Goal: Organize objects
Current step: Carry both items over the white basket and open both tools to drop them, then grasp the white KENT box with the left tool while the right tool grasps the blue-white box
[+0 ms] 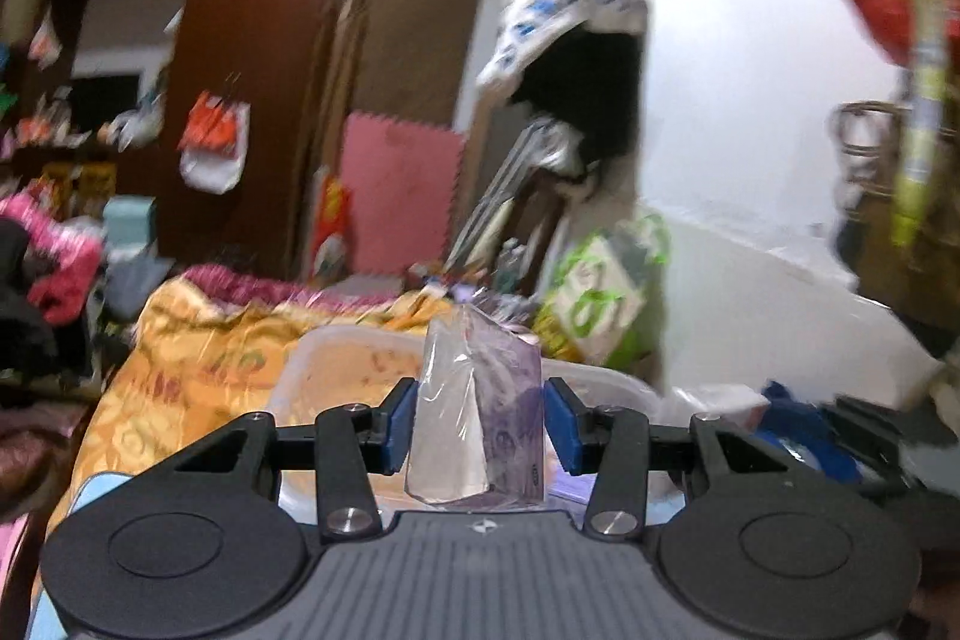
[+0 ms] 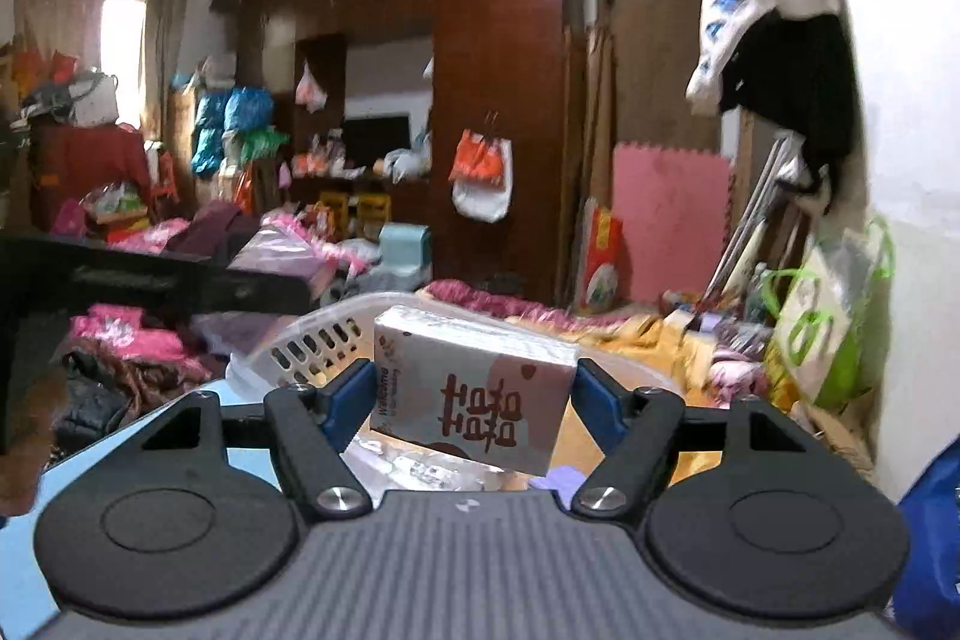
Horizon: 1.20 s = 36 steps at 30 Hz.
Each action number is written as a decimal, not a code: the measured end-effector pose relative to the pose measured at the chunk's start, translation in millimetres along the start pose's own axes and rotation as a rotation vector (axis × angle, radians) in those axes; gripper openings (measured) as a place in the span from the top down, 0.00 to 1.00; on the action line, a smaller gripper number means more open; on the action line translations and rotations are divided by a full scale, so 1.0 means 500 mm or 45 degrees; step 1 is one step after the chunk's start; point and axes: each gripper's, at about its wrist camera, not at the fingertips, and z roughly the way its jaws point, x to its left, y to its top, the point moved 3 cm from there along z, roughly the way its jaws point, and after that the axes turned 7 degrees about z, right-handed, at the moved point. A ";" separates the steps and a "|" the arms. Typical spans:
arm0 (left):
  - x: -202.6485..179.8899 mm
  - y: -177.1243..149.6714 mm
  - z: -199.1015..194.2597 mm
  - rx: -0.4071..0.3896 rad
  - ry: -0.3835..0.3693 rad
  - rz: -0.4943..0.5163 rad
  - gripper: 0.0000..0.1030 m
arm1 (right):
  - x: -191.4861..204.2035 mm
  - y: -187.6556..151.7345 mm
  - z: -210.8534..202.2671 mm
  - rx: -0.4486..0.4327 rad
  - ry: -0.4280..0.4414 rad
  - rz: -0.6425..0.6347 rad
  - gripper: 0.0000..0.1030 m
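Note:
My left gripper [image 1: 479,421] is shut on a clear plastic-wrapped packet [image 1: 480,406] with purple print, held upright between the blue pads [image 1: 403,418]. Behind it lies a white plastic basket [image 1: 336,352] on a yellow patterned bedspread [image 1: 198,358]. In the right wrist view, my right gripper [image 2: 471,400] is shut on a silver-and-white box [image 2: 474,388] with red characters, tilted a little. The white slotted basket [image 2: 312,340] sits just beyond and below that box. Part of the other black gripper [image 2: 150,280] shows at the left.
A dark wooden wardrobe [image 2: 498,100] with hanging bags stands behind the bed. A pink foam mat [image 2: 666,226] leans by the door. Clothes hang from a rail [image 1: 576,40] on the white wall. A green-and-white bag [image 2: 822,334] and piles of clutter crowd the bed's edges.

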 end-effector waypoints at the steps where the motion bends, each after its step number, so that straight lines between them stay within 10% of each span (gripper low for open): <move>1: 0.007 0.001 0.021 0.027 0.011 -0.020 0.52 | 0.004 -0.002 0.014 0.011 -0.006 -0.022 0.28; 3: 0.021 -0.004 0.046 0.038 0.011 -0.064 0.46 | 0.014 -0.005 0.040 0.036 -0.054 -0.080 0.26; 5: 0.030 -0.012 0.061 0.070 -0.006 -0.081 0.19 | 0.020 -0.009 0.052 0.060 -0.088 -0.106 0.22; 10: 0.028 -0.037 0.014 0.051 0.021 0.003 0.19 | 0.016 -0.021 -0.017 -0.020 -0.044 -0.068 0.01; 18: 0.048 -0.164 -0.159 -0.017 0.055 0.089 0.15 | -0.036 -0.133 -0.165 -0.062 -0.010 -0.023 0.00; 27: 0.066 -0.264 -0.125 0.103 0.060 0.099 0.15 | -0.102 -0.253 -0.155 0.066 -0.085 0.069 0.00; 36: 0.085 -0.294 -0.113 0.111 0.048 0.069 0.15 | -0.118 -0.287 -0.150 0.159 -0.048 0.140 0.31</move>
